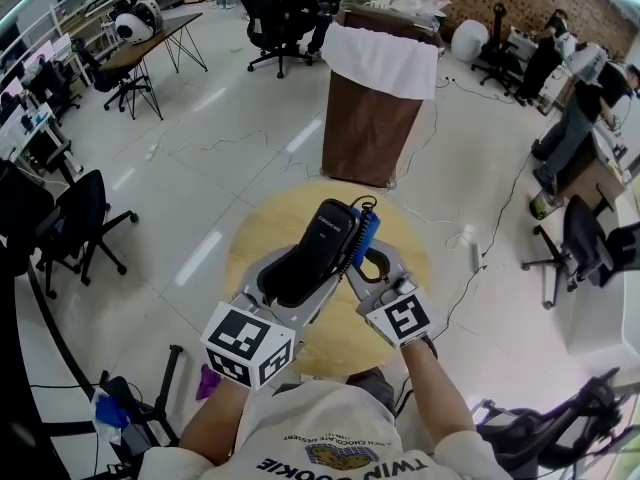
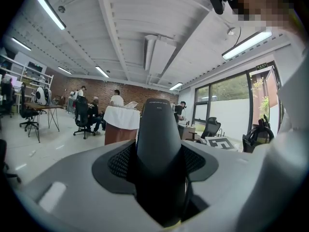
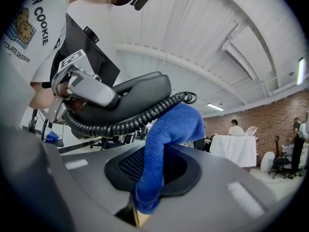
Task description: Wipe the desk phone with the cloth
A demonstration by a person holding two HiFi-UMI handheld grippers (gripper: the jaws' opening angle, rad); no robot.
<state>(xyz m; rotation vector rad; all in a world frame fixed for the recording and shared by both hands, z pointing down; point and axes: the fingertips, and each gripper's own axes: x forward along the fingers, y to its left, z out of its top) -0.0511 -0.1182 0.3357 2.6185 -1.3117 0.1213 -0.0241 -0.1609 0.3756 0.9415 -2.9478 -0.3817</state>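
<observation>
left gripper (image 2: pixel 161 170) clamped wide on black plastic desk phone (image 1: pixel 332 230) over round wooden table (image 1: pixel 250 236). right gripper (image 3: pixel 150 178) pinching blue cloth (image 3: pixel 171 127) against its side. imo: slow long strokes, dodge coiled cord (image 3: pixel 120 125).

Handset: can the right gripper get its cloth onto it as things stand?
Probably yes: the left gripper holds the handset up clear, and the blue cloth in the right gripper sits beside it, by the coiled cord.
</observation>
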